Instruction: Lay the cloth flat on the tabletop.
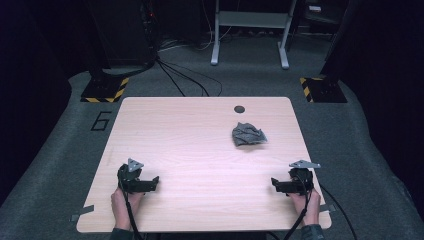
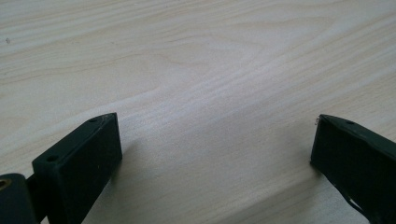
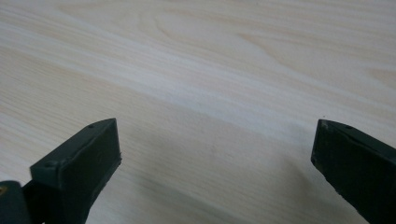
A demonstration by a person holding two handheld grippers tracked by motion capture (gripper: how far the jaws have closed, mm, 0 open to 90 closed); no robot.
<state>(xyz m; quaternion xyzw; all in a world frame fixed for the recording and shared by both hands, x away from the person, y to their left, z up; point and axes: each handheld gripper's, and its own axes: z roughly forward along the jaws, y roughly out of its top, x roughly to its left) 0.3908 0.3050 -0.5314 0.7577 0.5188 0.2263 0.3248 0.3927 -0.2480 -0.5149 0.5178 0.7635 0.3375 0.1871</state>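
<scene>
A crumpled grey cloth (image 1: 248,134) lies on the wooden table (image 1: 200,150) toward its far right corner, near a small dark hole (image 1: 239,108). The left gripper (image 1: 150,182) rests near the table's near left corner and the right gripper (image 1: 278,185) near its near right corner. Both have jaws spread wide with bare wood between them, well apart from the cloth.

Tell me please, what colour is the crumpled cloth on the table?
Dark grey cloth, clearest in the high view.

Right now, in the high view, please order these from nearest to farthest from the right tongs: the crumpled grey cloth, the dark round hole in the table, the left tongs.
From the right tongs:
1. Crumpled grey cloth, ahead and slightly to the left.
2. Dark round hole, beyond the cloth, near the far edge.
3. Left tongs, across the table at the near left.
</scene>
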